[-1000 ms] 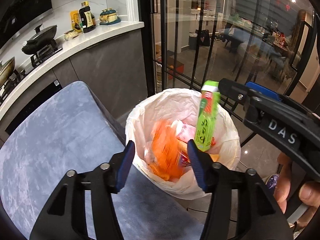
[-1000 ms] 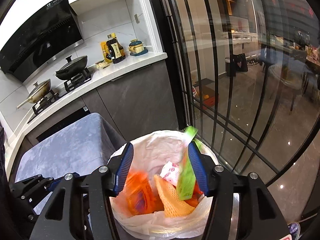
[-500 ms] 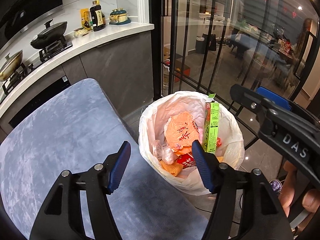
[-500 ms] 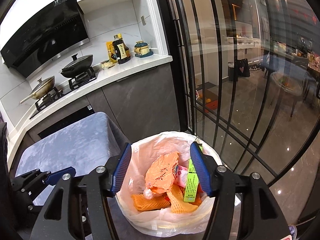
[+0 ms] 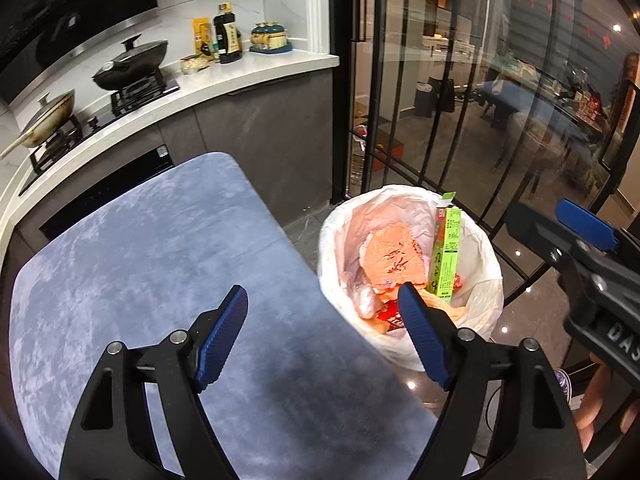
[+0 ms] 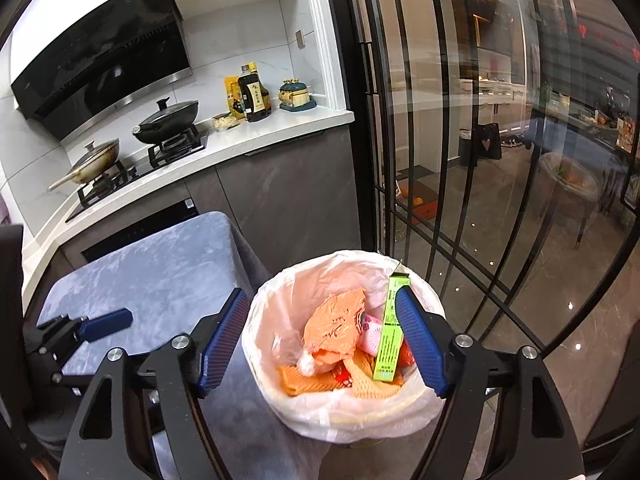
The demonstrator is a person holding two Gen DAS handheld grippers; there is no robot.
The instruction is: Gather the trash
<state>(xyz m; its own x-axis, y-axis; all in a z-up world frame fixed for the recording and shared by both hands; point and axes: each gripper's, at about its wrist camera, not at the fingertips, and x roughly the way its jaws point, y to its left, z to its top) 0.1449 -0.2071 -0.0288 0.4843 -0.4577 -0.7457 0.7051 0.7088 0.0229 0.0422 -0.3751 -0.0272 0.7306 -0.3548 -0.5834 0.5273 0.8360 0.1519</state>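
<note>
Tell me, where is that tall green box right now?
The green box stands on end inside the white-lined trash bin, at its right side beside the orange wrapper, right of the blue-grey table.

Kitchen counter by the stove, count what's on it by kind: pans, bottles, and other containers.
Pans: 2, black lidded wok, light frying pan
Bottles: 1, dark sauce bottle
Other containers: 2, yellow packet, teal jar set
Total: 5
</note>
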